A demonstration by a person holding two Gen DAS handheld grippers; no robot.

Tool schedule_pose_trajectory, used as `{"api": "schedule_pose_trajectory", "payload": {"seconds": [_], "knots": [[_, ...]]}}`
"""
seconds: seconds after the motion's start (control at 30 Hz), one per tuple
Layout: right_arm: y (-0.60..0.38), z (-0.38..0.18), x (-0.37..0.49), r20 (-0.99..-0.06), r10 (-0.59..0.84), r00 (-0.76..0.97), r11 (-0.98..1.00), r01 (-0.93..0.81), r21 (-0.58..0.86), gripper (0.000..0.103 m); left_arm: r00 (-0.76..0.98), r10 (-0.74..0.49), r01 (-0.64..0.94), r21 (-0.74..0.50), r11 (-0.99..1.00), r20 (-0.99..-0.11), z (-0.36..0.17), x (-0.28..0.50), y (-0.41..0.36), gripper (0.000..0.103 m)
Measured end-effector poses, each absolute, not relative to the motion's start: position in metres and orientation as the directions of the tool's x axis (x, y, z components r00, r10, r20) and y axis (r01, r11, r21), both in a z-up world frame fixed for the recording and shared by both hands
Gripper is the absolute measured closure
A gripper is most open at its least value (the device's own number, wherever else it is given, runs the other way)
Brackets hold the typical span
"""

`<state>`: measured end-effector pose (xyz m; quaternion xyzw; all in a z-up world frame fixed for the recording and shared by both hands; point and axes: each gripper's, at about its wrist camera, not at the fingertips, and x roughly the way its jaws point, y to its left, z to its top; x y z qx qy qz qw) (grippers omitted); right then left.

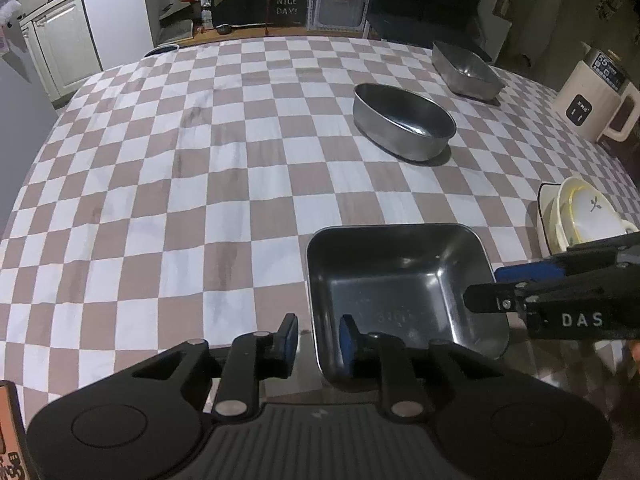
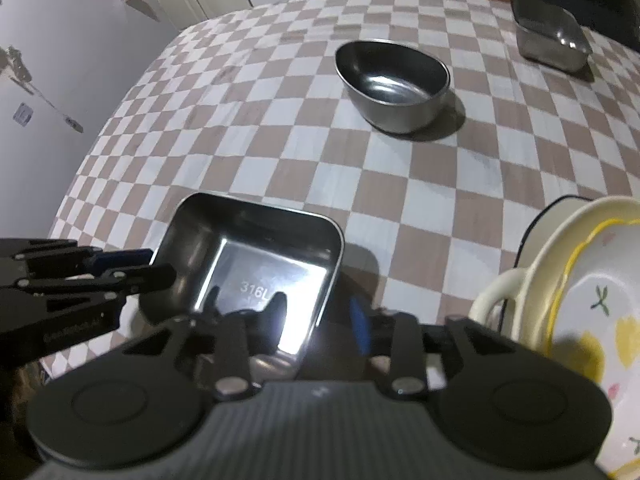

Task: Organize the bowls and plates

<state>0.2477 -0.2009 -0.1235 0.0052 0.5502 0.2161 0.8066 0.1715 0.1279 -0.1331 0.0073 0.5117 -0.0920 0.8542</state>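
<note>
1. Both claws are sitting at the bottom of their pictures. The left claw (image 1: 318, 340) is spread apart, with one blue pad (image 1: 347, 336) inside the square metal dish (image 1: 400, 292) and the other pad outside its left wall.
2. The right claw (image 2: 316, 320) is also spread apart across the dish's (image 2: 256, 264) right wall. I cannot tell if the pads are touching the metal.
3. The square dish is sitting low in both pictures on the checkered cloth (image 1: 180, 168), with "316L" stamped inside.
4. Cream plates and bowls (image 2: 592, 300) with yellow rims are stacking at the right edge.
5. A round metal bowl (image 1: 404, 124) is resting farther up, right of the middle.
6. Another square metal tray (image 1: 466, 70) is sitting in the upper right, well apart from the bowl.
7. A cream kettle (image 1: 592, 100) is standing at the far right edge.
</note>
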Motion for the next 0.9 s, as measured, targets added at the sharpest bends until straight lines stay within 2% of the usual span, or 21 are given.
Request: {"api": "schedule_pose_trajectory", "payload": {"seconds": [0.2, 0.37, 0.5, 0.57, 0.73, 0.9], "knots": [[-0.208, -0.105, 0.234, -0.868, 0.359, 0.344, 0.905, -0.356, 0.233, 0.041, 0.482, -0.141, 0.158, -0.072, 0.985, -0.865, -0.122, 0.159, 0.126, 0.056], [-0.218, -0.086, 0.22, -0.846, 0.374, 0.38, 0.9, -0.368, 0.233, 0.024, 0.502, -0.13, 0.147, -0.063, 0.987, -0.855, -0.113, 0.148, 0.123, 0.028], [-0.231, -0.072, 0.21, -0.825, 0.38, 0.418, 0.9, -0.371, 0.227, 0.013, 0.527, -0.121, 0.138, -0.055, 0.989, -0.841, -0.102, 0.14, 0.119, 0.015], [-0.239, -0.066, 0.206, -0.815, 0.378, 0.44, 0.904, -0.366, 0.222, 0.009, 0.543, -0.11, 0.129, -0.047, 0.99, -0.833, -0.097, 0.138, 0.116, 0.005], [-0.266, -0.051, 0.202, -0.789, 0.356, 0.501, 0.922, -0.327, 0.209, 0.001, 0.573, -0.117, 0.126, -0.053, 0.991, -0.812, -0.083, 0.136, 0.103, 0.001], [-0.299, -0.04, 0.203, -0.767, 0.312, 0.56, 0.946, -0.258, 0.196, 0.001, 0.59, -0.111, 0.135, -0.037, 0.99, -0.799, -0.075, 0.143, 0.08, 0.0]]}}
